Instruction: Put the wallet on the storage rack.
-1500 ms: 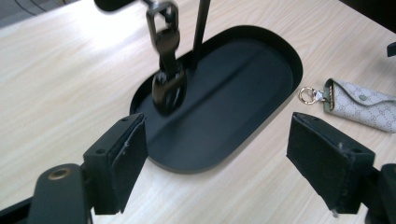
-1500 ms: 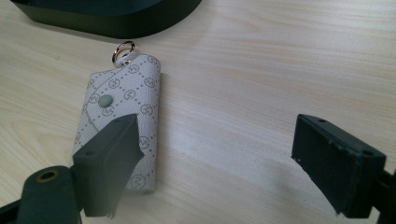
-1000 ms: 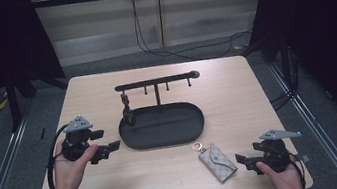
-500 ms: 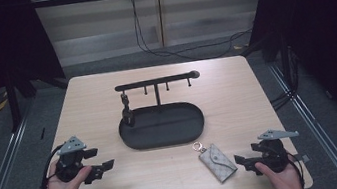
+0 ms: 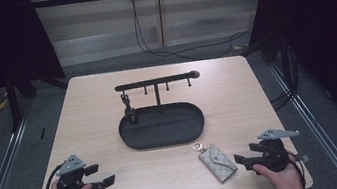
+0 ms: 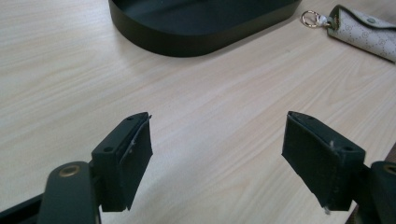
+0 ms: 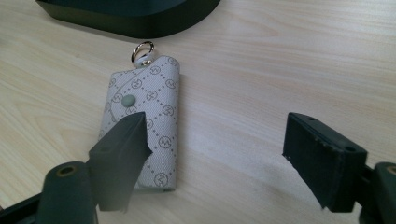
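Observation:
A grey patterned key pouch (image 5: 218, 162) with a gold ring (image 5: 197, 146) lies flat on the table near the front, right of the middle. My right gripper (image 5: 246, 155) rests just to its right and points at it. In the right gripper view the pouch (image 7: 156, 105) lies ahead, partly behind the left jaw. The right gripper (image 7: 215, 116) is open; its jaws have just been closing, and its pads press on nothing. My left gripper (image 5: 102, 175) is open low over the near left of the table. The left gripper (image 6: 218, 116) has bare wood between its jaws, with the pouch (image 6: 369, 32) far off.
A black oval tray (image 5: 163, 143) sits mid-table under a black bar stand (image 5: 154, 82) with small hooks; a small dark piece hangs at its left end (image 5: 126, 102). The tray wall (image 6: 196, 44) lies ahead of the left gripper. Bare wood surrounds both hands.
My left hand has come back toward the table's near left corner and sunk lower, its gripper still open. The right hand has stayed beside the pouch.

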The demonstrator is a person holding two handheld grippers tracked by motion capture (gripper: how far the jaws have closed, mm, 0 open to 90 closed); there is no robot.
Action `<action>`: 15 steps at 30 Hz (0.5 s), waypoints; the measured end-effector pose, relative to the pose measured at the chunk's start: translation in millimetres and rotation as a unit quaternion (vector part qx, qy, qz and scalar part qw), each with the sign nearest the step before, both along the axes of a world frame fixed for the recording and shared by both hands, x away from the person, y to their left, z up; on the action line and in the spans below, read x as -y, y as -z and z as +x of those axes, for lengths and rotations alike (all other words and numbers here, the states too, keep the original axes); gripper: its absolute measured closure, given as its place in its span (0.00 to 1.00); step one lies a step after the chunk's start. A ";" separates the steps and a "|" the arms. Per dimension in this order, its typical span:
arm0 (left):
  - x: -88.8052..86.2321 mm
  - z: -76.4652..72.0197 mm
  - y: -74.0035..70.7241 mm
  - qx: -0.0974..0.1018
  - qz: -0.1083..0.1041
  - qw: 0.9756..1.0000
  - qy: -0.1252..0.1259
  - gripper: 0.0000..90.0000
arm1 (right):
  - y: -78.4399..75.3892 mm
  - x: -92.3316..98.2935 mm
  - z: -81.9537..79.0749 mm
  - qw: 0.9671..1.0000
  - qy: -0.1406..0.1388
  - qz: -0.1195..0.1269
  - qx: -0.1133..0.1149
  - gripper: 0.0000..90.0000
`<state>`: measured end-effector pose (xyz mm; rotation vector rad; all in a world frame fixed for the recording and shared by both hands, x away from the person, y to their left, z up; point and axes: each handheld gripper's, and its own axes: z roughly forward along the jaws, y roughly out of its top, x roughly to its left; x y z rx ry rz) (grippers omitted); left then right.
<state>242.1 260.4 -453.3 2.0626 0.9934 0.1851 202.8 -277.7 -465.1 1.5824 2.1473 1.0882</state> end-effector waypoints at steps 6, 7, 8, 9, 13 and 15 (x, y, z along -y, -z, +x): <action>-5.5 -10.1 7.2 -0.004 -0.005 1.000 0.006 0.26 | -6.1 -8.5 3.7 0.999 -0.026 0.020 -0.016 0.26; -5.3 -10.6 8.0 -0.001 -0.002 1.000 0.006 0.26 | -7.4 -10.9 4.8 0.999 -0.035 0.026 -0.020 0.26; -5.1 -10.3 8.5 -0.001 0.004 1.000 0.010 0.26 | -8.7 -13.2 6.2 0.999 -0.041 0.029 -0.021 0.26; -4.7 -10.2 9.2 0.001 0.007 1.000 0.012 0.26 | -10.9 -15.9 7.1 0.998 -0.041 0.030 -0.027 0.26; -4.0 -10.0 10.2 0.004 0.011 1.000 0.021 0.26 | -18.6 -25.7 12.9 0.998 -0.058 0.010 -0.031 0.27; -5.0 -10.2 9.9 0.010 0.012 1.000 0.018 0.26 | -22.2 -29.8 16.4 0.997 -0.064 0.001 -0.032 0.30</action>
